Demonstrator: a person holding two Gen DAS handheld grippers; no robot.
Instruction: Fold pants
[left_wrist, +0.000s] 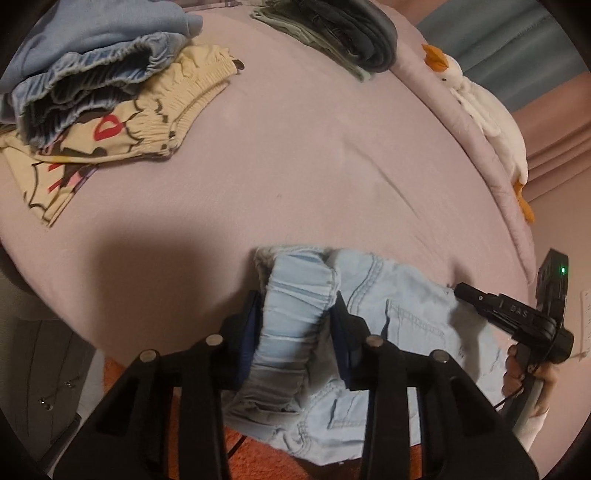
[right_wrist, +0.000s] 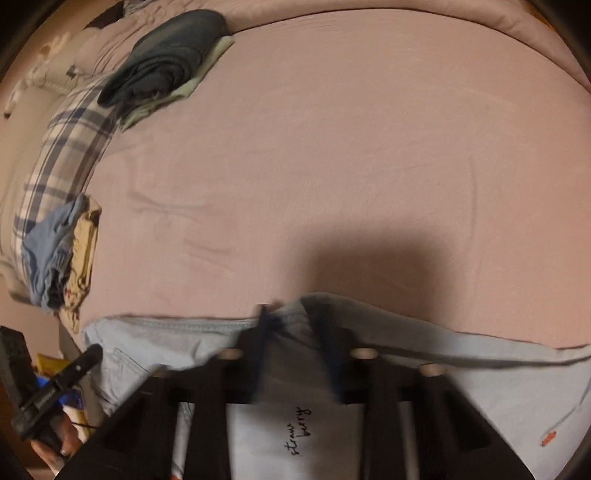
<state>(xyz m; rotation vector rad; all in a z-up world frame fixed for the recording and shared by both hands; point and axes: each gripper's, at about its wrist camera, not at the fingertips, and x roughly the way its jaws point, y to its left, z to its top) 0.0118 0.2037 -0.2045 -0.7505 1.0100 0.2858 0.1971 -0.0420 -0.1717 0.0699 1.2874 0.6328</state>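
We see the pale blue denim pants lying at six o'clock on the smooth pink bedsheet. The left gripper pinches their gathered, ruffled elastic waistband between dark padded fingers. The right gripper closes on a soft fold of the same cloth. At ten o'clock sit folded stacks: ribbed blue denim over cream printed shorts.

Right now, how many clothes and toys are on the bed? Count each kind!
Clothes held in the grippers: 1, the light blue pants.
Clothes in piles: 4, blue denim, yellow printed shorts, dark grey garment, pale green garment.
Plush toys: 1, the white duck.
Total: 6.
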